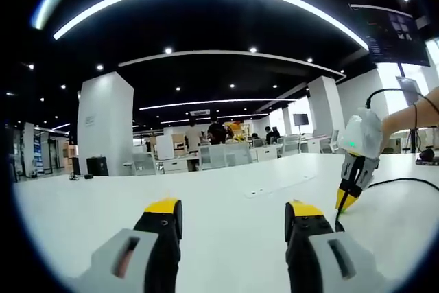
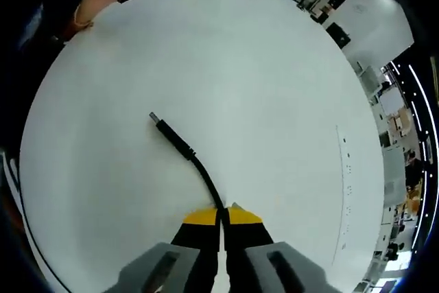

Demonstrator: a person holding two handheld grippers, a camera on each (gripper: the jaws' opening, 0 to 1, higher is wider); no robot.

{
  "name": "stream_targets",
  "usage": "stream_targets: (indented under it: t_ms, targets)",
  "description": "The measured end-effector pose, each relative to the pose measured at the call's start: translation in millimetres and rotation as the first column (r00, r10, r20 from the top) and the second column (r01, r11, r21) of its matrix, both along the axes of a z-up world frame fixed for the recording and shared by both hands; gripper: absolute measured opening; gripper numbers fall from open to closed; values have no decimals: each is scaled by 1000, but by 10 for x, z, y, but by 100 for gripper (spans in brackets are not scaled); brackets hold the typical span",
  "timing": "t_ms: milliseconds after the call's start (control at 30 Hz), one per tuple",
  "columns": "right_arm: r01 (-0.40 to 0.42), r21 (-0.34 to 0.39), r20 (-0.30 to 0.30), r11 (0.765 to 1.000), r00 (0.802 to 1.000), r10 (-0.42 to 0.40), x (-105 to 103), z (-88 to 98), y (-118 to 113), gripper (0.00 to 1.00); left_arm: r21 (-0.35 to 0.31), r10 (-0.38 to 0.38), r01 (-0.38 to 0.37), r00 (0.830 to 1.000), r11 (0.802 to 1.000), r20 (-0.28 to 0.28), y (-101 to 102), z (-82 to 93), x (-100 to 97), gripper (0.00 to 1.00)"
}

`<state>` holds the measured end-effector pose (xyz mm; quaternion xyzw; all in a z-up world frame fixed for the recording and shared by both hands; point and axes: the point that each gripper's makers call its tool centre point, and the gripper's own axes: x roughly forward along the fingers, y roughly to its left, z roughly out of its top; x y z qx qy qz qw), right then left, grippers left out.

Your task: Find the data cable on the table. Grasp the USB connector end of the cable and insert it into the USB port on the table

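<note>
right gripper point(image 2: 221, 212) has its jaws pinched shut on the black cable point(image 2: 185, 150), plug point(image 2: 155, 119) end pointing ahead over the white worktop point(image 2: 274, 66), well off the edges; left gripper point(image 1: 233, 207) jaws wide, empty

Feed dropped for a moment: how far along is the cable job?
Done: cable found, right tongs shut on it, well behind the USB connector. In hand: the connector end sticks out ahead over the white table. Left: the insertion itself; left tongs stand open, empty.

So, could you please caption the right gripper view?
Right gripper shut on black cable, USB connector lying on white table.
</note>
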<state>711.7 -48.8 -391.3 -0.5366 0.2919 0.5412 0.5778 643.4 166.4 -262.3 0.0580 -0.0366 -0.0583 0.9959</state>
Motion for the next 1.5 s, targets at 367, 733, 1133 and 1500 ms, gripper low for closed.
stream_targets:
  t_ms: [367,733,1133,1500]
  targets:
    - [5,22,24,1000,1000,-6,-27,108,-31,3,57,-65,67,997,996,-41,-224,-71,34,61]
    - [1,98,94,995,996,-10,-105,405,-6,3,170,-215,226,973,959,-83,-680,-178,14,54]
    - [-15,142,135,990,991,-4,-195,602,101,3,369,-391,424,906,827,-164,-1355,-418,-162,43]
    - [-39,164,137,986,990,16,-340,635,205,3,462,-418,455,889,761,-186,-1504,-530,-215,25]
